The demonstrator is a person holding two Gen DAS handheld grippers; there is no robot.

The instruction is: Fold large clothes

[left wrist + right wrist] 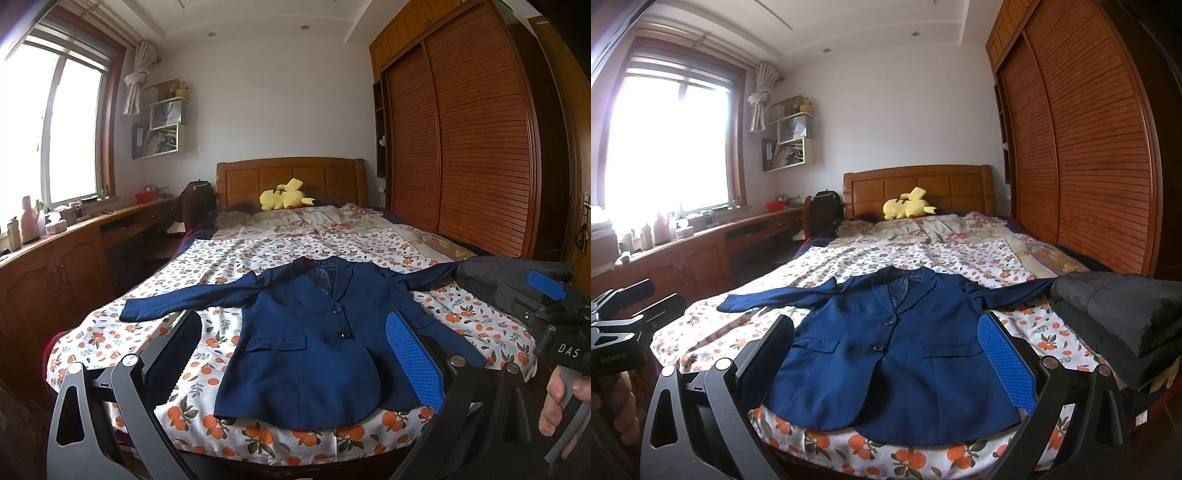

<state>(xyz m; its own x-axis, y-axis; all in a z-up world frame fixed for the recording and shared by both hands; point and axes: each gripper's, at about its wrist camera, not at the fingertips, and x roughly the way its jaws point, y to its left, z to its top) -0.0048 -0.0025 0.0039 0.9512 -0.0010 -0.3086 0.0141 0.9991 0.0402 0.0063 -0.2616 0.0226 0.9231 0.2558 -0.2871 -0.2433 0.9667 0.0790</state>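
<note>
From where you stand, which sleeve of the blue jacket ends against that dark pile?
The jacket's right-hand sleeve: its cuff reaches the dark pile. The left-hand sleeve lies alone on the orange-print sheet.

The left hand-held gripper point(295, 354) has dark grey, cut-out linkage arms joined by round silver pivot pins; one finger carries a blue textured pad point(415, 363), the other a black saw-edged pad. The right hand-held gripper point(890, 356) is built the same, with white "DAS" lettering on its black body and a grey trigger handle. Its small side label looks unreadable.
</note>
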